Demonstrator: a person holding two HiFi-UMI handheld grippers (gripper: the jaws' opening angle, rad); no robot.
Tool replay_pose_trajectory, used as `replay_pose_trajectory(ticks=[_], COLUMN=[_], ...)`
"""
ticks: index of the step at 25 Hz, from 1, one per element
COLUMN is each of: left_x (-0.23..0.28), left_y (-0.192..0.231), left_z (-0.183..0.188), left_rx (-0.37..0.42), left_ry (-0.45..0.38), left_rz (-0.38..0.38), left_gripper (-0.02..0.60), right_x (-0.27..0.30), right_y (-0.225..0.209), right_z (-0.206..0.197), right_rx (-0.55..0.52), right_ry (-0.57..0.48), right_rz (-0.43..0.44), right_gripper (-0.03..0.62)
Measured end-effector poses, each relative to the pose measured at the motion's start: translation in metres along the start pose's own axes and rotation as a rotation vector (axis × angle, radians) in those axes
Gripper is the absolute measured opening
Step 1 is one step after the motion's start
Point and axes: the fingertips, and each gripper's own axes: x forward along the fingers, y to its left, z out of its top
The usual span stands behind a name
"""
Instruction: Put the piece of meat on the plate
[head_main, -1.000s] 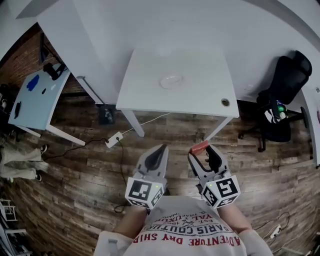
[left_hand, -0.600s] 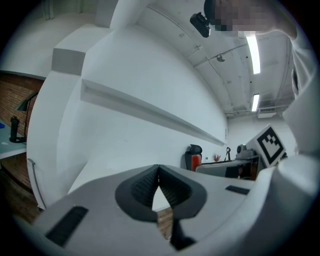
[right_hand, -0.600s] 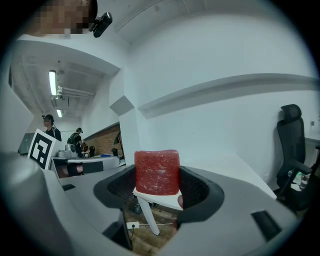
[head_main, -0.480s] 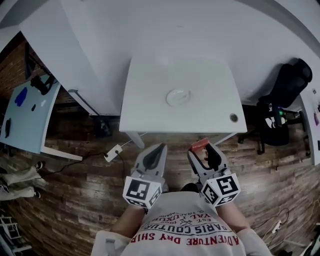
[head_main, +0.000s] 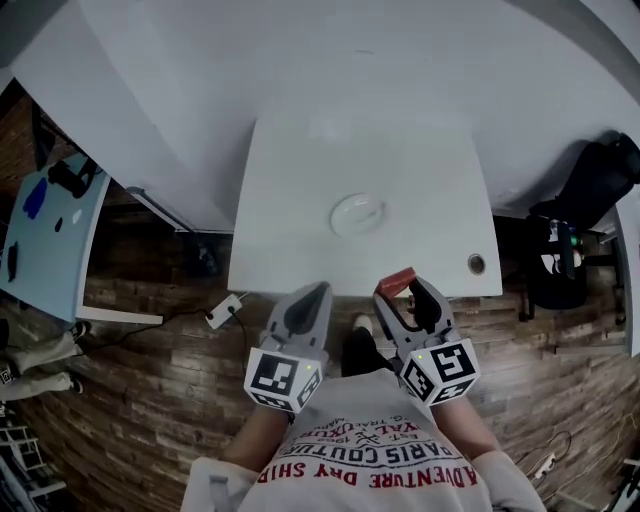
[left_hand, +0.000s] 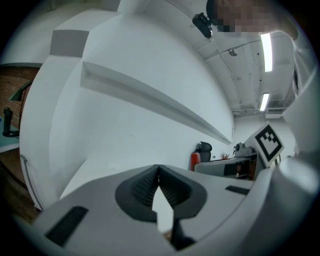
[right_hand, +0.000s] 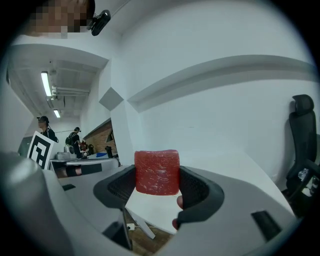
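My right gripper (head_main: 403, 287) is shut on a red block of meat (head_main: 397, 281), held just at the near edge of the white table (head_main: 290, 240). In the right gripper view the piece of meat (right_hand: 157, 171) sits squarely between the two dark pads of that gripper (right_hand: 157, 187). A white plate (head_main: 358, 214) rests near the middle of the table, beyond and slightly left of the meat. My left gripper (head_main: 312, 297) is shut with nothing in it, beside the right one; its jaws (left_hand: 158, 186) meet at the tips.
A round cable hole (head_main: 476, 264) is in the table's near right corner. A black office chair (head_main: 590, 190) stands to the right. A second light table (head_main: 45, 235) stands at the far left. A power strip (head_main: 223, 309) lies on the wooden floor below.
The view has closed in on the table: the table and plate sit nearer and lower in the head view. Both grippers keep their pose, the meat still held in the right one.
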Motion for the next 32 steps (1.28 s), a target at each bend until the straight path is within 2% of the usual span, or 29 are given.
replay_pose_trajectory(ticks=[8, 16, 22, 32], left_x=[0.108, 0.179, 0.201, 0.217], left_y=[0.026, 0.049, 0.07, 0.116], left_z=[0.02, 0.008, -0.008, -0.034], left_rx=[0.0, -0.028, -0.037, -0.058], left_ry=[0.031, 0.11, 0.17, 0.251], left_rz=[0.066, 0.122, 0.129, 0.028], left_gripper=[0.006, 0.006, 0.006, 0.006], right_x=[0.079, 0.14, 0.168, 0.217], right_y=[-0.08, -0.142, -0.15, -0.14], right_z=[0.025, 0.022, -0.006, -0.065], right_rx=[0.009, 0.012, 0.005, -0.033], right_ry=[0.054, 0.139, 0.26, 0.48], right_rz=[0.081, 0.119, 0.105, 0.026], right_gripper=[0.276, 0.276, 0.276, 0.276])
